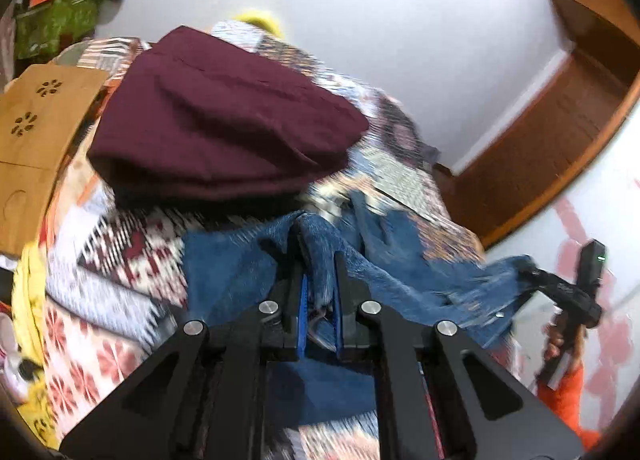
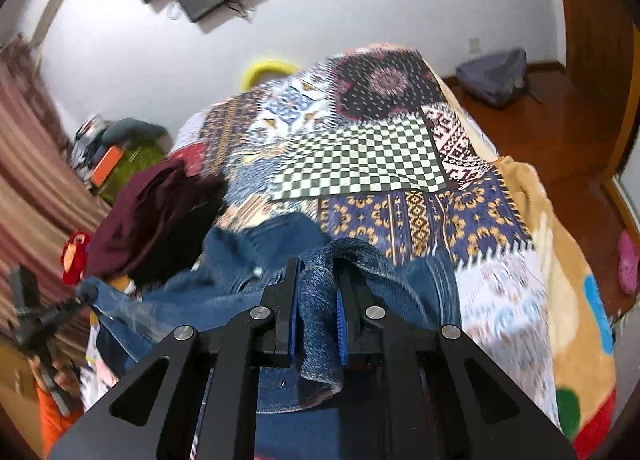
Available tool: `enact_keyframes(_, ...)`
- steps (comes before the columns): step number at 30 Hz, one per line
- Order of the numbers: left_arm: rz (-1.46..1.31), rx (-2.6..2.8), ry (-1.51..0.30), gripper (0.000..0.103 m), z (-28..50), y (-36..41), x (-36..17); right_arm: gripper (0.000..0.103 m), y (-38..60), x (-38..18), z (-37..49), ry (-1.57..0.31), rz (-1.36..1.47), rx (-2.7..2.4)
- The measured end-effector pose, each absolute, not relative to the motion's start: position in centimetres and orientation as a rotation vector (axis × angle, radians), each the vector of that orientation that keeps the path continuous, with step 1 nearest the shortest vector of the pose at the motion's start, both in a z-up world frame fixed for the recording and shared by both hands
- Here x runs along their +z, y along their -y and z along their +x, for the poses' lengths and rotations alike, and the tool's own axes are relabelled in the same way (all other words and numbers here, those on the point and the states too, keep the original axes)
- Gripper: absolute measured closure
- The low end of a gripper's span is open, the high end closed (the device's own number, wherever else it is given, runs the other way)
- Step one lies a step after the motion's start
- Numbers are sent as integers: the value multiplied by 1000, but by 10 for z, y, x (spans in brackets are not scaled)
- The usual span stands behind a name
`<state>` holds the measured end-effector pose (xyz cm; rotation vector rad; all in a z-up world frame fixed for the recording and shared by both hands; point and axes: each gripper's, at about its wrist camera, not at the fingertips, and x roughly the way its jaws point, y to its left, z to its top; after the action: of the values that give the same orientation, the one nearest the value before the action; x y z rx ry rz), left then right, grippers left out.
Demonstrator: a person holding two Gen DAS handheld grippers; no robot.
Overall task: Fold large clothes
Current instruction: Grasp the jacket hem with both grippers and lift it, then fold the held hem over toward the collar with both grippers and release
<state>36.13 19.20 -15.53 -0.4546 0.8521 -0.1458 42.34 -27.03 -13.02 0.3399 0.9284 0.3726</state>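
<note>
A pair of blue jeans (image 1: 236, 260) lies stretched over the patchwork bedspread (image 1: 120, 260). My left gripper (image 1: 318, 260) is shut on a fold of the denim. My right gripper (image 2: 318, 272) is shut on another fold of the jeans (image 2: 316, 324), which hang between the two grippers above the bed. The right gripper also shows at the right edge of the left wrist view (image 1: 528, 272), pinching the denim. The left gripper shows at the left edge of the right wrist view (image 2: 82, 296), gripping the denim.
A folded maroon garment (image 1: 224, 128) lies on the bed behind the jeans; it also shows in the right wrist view (image 2: 152, 212). A wooden tray table (image 1: 36, 140) stands at the left. A grey bag (image 2: 492, 76) and a pink slipper (image 2: 628, 268) lie on the wooden floor.
</note>
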Motion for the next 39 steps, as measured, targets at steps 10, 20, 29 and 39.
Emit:
enact_keyframes(10, -362, -26, -1017, 84, 414, -189, -207, 65, 294, -124, 444, -976, 381, 247)
enact_keyframes(20, -183, -19, -771, 34, 367, -163, -125, 58, 245, -118, 399, -979, 96, 387)
enact_keyframes(29, -77, -125, -982, 33, 344, -128, -179, 56, 190, -167, 358, -1110, -141, 521)
enact_keyframes(39, -57, -191, -1179, 33, 375, -108, -244, 44, 156, -197, 401, -1254, -140, 606)
